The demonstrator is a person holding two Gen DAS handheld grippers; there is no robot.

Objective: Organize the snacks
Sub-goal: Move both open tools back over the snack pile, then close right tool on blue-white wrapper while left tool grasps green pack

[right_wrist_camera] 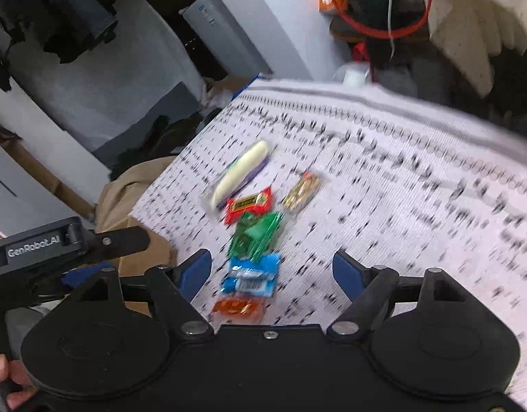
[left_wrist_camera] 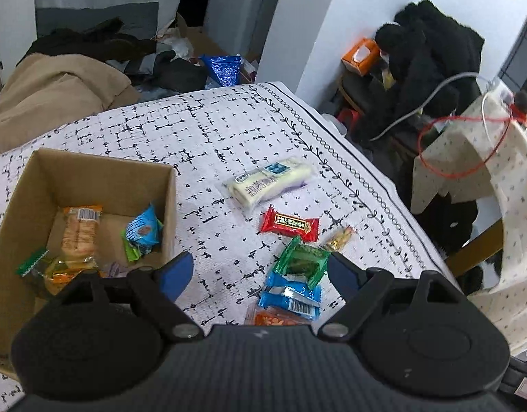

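Here your left gripper (left_wrist_camera: pixel 260 271) has its blue fingers wide apart with nothing between them; low in the left wrist frame, it hangs over the patterned cloth (left_wrist_camera: pixel 208 130), between the cardboard box (left_wrist_camera: pixel 102 175) at the left and a row of snacks in the middle; the box already has snacks inside, an orange pack (left_wrist_camera: pixel 80 230) and a small blue pack (left_wrist_camera: pixel 143 230) among them; outside the box, on the cloth, you can see a long white pack (left_wrist_camera: pixel 270 180) highest up, then a red pack (left_wrist_camera: pixel 289 225), a tiny gold pack (left_wrist_camera: pixel 339 238) beside it, a green pack (left_wrist_camera: pixel 303 262), a blue pack (left_wrist_camera: pixel 291 297) and an orange one (left_wrist_camera: pixel 277 317) lowest, partly hidden by the gripper; your right gripper (right_wrist_camera: pixel 272 273) also has its fingers spread apart and empty; in its blurry frame the blue pack sits between the fingers but nothing touches it; the left gripper's black body shows at the left edge there, and a bit of your hand (right_wrist_camera: pixel 6 384) shows in the lower left corner.
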